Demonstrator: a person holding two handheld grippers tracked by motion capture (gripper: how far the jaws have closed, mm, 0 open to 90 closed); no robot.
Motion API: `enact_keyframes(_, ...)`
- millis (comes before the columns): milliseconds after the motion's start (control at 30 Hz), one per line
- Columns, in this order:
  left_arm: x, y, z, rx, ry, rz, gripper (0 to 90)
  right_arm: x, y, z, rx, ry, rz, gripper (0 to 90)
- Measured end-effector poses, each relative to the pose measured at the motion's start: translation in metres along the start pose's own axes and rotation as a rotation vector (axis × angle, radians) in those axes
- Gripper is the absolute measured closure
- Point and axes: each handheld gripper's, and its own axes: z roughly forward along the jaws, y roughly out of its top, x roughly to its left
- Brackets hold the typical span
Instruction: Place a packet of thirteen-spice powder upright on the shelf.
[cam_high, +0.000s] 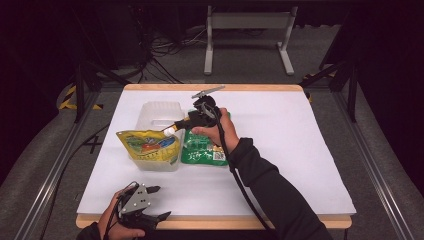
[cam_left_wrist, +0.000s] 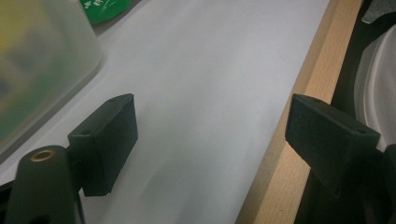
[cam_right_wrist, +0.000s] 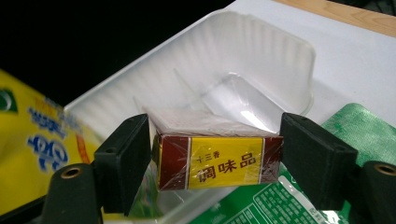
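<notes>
A small red and yellow seasoning box (cam_right_wrist: 219, 161) wrapped in clear film sits between the jaws of my right gripper (cam_right_wrist: 215, 163), and both pads touch its ends. That gripper (cam_high: 172, 129) hangs over the translucent plastic bin (cam_high: 155, 112), pointing left, with the box above the bin's near rim (cam_right_wrist: 261, 51). A yellow snack bag (cam_high: 147, 145) stands in the bin's front part. My left gripper (cam_high: 159, 202) rests at the table's front edge, left of centre. Its jaws (cam_left_wrist: 210, 140) stand wide apart with nothing between them.
A green packet (cam_high: 202, 150) lies flat on the white tabletop just right of the bin, under my right hand. The wooden table edge (cam_left_wrist: 303, 93) runs beside my left gripper. A metal stand (cam_high: 247, 35) is on the floor beyond the table.
</notes>
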Motion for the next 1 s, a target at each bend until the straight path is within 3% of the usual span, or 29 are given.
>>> enact_keyframes(167, -0.001, 0.0, 0.002, 0.016, -0.015, 0.005, 17.3, -0.001, -0.004, -0.002, 0.08, 0.026, -0.07, 22.3)
enact_keyframes(200, 0.0, 0.001, 0.003, 0.017, -0.017, 0.006, 17.3, -0.002, -0.006, -0.002, 0.097, 0.031, -0.075, 25.2)
enact_keyframes(233, 0.0, 0.001, 0.003, 0.023, -0.018, 0.006, 17.2, -0.004, -0.007, -0.001, 0.115, 0.034, -0.092, 30.4)
enact_keyframes(267, 0.0, 0.001, 0.004, 0.026, -0.019, 0.009, 17.1, -0.005, -0.01, -0.001, 0.125, 0.051, -0.097, 49.7)
enact_keyframes(400, -0.001, 0.001, 0.004, 0.026, -0.02, 0.017, 16.7, 0.001, -0.012, 0.004, 0.099, 0.066, -0.149, 62.7)
enact_keyframes(500, 0.0, 0.0, 0.003, 0.029, -0.019, 0.012, 16.6, 0.007, -0.011, 0.005, 0.082, 0.078, -0.192, 64.3)
enact_keyframes(567, -0.001, 0.0, 0.003, 0.027, -0.02, 0.01, 16.5, 0.011, -0.01, 0.006, 0.086, 0.065, -0.218, 64.4)
enact_keyframes(667, -0.001, -0.001, 0.002, 0.026, -0.019, 0.012, 16.5, 0.013, -0.009, 0.008, 0.065, 0.016, -0.247, 62.3)
enact_keyframes(900, -0.002, -0.001, 0.002, 0.018, -0.02, 0.01, 16.4, 0.025, -0.005, 0.019, 0.009, -0.037, -0.349, 65.6)
enact_keyframes(1000, -0.001, -0.001, 0.001, 0.013, -0.019, 0.009, 16.3, 0.029, -0.002, 0.024, -0.013, -0.045, -0.359, 65.8)
